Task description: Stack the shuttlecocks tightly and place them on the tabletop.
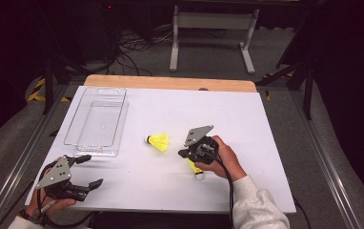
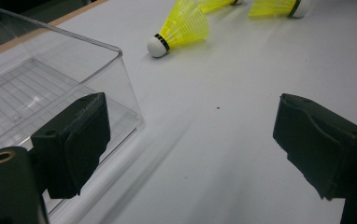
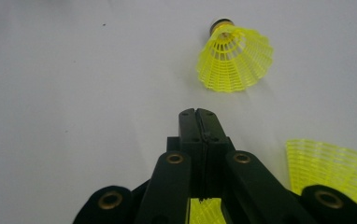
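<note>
Lying on the table (image 3: 74,93) just ahead and slightly right of the right gripper (image 3: 198,114), fingers pressed together and empty: yellow shuttlecock (image 3: 235,58), cork end pointing away. Left gripper (image 2: 193,140) farther off, fingers spread wide beside the clear bin (image 2: 50,70).

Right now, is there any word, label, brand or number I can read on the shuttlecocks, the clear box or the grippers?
None can be read.
Left gripper: faint raised marks on one finger, too blurred to read.
Shuttlecocks: plain yellow skirts, black band at the cork, no print visible.
Clear box: bare plastic, no label visible.
Right gripper: no marking visible.
</note>
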`<action>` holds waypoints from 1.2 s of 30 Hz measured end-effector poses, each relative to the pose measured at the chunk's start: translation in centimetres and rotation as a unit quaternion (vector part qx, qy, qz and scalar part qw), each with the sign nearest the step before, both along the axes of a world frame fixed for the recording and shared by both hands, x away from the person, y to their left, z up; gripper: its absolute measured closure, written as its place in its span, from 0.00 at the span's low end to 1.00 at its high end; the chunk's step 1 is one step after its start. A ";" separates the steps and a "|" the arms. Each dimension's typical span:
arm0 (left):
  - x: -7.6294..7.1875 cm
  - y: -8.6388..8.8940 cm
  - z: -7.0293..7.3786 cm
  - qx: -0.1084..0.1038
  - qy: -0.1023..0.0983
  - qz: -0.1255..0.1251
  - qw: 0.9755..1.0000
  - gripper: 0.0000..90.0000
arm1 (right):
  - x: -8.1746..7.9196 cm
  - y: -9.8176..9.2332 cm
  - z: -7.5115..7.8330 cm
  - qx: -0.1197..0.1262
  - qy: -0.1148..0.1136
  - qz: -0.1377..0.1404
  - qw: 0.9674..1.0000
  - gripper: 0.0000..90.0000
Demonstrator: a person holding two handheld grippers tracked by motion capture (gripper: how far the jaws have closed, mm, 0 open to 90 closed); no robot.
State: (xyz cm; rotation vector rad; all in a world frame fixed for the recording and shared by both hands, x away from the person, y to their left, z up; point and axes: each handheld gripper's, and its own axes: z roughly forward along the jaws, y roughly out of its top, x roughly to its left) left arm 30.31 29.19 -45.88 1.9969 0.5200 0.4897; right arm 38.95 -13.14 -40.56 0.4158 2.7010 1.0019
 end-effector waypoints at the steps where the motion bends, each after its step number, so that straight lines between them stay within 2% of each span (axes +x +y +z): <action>1: 0.0 0.0 0.0 0.000 0.001 0.000 1.000 0.13 | 0.1 -0.2 0.1 0.004 -0.001 -0.003 1.000 0.95; 2: 0.0 0.0 0.0 0.001 0.002 -0.002 1.000 0.13 | 0.1 -0.4 0.2 0.007 -0.001 -0.010 1.000 0.84; 4: 0.0 -0.1 -0.1 0.003 0.002 -0.004 1.000 0.13 | 0.4 -1.1 0.2 0.000 0.014 -0.014 1.000 0.74; 6: 0.0 -0.1 -0.1 0.003 0.003 -0.004 1.000 0.13 | 0.6 -1.9 0.2 -0.003 0.018 -0.036 0.999 0.67; 7: 0.0 -0.1 -0.1 0.003 0.003 -0.004 1.000 0.13 | 0.7 -2.3 0.1 -0.004 0.027 -0.042 0.999 0.61; 9: 0.0 -0.1 -0.1 0.003 0.003 -0.006 1.000 0.13 | 0.8 -2.7 -0.1 -0.015 0.040 -0.040 0.998 0.58; 12: 0.1 -0.1 -0.1 0.006 0.004 -0.007 1.000 0.13 | 1.1 -3.0 -0.6 -0.016 0.061 -0.040 0.997 0.50; 15: 0.1 -0.2 -0.1 0.007 0.005 -0.008 1.000 0.13 | 1.4 -2.9 -1.3 -0.029 0.077 -0.034 0.996 0.48; 17: 0.1 -0.3 -0.1 0.008 0.005 -0.009 1.000 0.13 | 1.6 -2.9 -1.8 -0.029 0.091 -0.031 0.995 0.51; 20: 0.1 -0.3 -0.2 0.009 0.006 -0.009 1.000 0.13 | 1.8 -2.9 -2.1 -0.030 0.103 -0.023 0.994 0.65; 21: 0.1 -0.2 -0.2 0.010 0.006 -0.009 1.000 0.13 | 1.8 -2.9 -2.2 -0.025 0.105 -0.021 0.994 0.77; 22: 0.1 -0.3 -0.2 0.010 0.006 -0.009 1.000 0.13 | 1.8 -3.0 -2.1 -0.019 0.103 -0.025 0.994 0.83; 25: 0.2 -0.3 -0.2 0.013 0.006 -0.010 1.000 0.13 | 1.7 -3.0 -1.9 -0.004 0.104 -0.020 0.994 0.94; 30: 0.1 -0.3 -0.1 0.011 0.006 -0.010 1.000 0.13 | 1.1 -2.5 -1.3 0.015 0.100 -0.009 0.995 0.99; 36: 0.1 -0.3 -0.1 0.009 0.003 -0.007 1.000 0.13 | 0.6 -0.8 -0.6 0.059 0.066 -0.012 0.996 0.99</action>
